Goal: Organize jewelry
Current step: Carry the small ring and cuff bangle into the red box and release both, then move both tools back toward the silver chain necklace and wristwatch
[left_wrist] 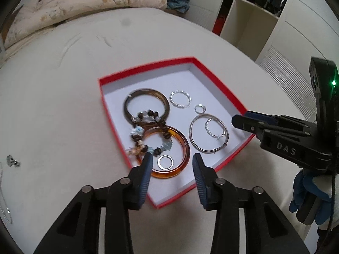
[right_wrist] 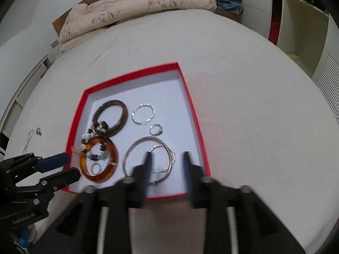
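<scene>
A red box with a white floor lies on the bed. In it are a dark brown bangle, an amber bangle, a beaded bracelet, a twisted silver ring, a small ring, a large silver bangle and a flat ring. My left gripper is open and empty over the amber bangle. My right gripper is open and empty over the large silver bangle.
A small silver piece and a thin chain lie on the sheet left of the box. A folded quilt lies at the far end of the bed. A wardrobe stands to the right.
</scene>
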`<state>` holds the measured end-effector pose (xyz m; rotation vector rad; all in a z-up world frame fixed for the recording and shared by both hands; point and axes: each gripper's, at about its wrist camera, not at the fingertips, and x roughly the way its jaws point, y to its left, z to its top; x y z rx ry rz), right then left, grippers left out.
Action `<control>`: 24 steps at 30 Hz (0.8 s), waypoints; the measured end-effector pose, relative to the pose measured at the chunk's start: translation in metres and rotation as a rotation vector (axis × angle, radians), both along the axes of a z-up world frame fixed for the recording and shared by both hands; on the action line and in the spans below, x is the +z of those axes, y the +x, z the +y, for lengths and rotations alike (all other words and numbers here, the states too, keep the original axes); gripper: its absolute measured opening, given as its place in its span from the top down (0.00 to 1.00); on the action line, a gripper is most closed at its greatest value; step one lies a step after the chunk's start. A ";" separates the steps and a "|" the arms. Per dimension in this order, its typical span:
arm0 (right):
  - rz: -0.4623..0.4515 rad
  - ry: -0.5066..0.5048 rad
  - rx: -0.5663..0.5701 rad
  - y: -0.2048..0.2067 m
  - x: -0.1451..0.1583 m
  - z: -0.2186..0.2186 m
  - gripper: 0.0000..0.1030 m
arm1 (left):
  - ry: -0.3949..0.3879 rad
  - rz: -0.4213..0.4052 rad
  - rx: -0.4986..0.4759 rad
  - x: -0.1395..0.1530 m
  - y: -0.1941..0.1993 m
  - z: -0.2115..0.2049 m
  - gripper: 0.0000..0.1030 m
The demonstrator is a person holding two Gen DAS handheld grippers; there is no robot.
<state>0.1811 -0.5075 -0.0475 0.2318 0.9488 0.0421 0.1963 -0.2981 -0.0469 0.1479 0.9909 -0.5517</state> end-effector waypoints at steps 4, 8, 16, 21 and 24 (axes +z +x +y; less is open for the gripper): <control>-0.031 -0.005 0.005 -0.015 0.024 0.005 0.66 | -0.014 -0.038 0.039 0.029 -0.014 0.023 0.62; -0.078 -0.010 0.019 -0.035 0.054 0.016 0.66 | -0.027 -0.081 0.094 0.055 -0.030 0.053 0.62; -0.188 -0.020 0.068 -0.089 0.118 0.054 0.66 | -0.020 -0.170 0.224 0.104 -0.085 0.129 0.62; -0.237 -0.030 0.109 -0.119 0.148 0.085 0.66 | -0.015 -0.191 0.292 0.122 -0.123 0.180 0.62; -0.269 -0.046 0.141 -0.135 0.168 0.106 0.66 | -0.011 -0.198 0.326 0.131 -0.143 0.209 0.62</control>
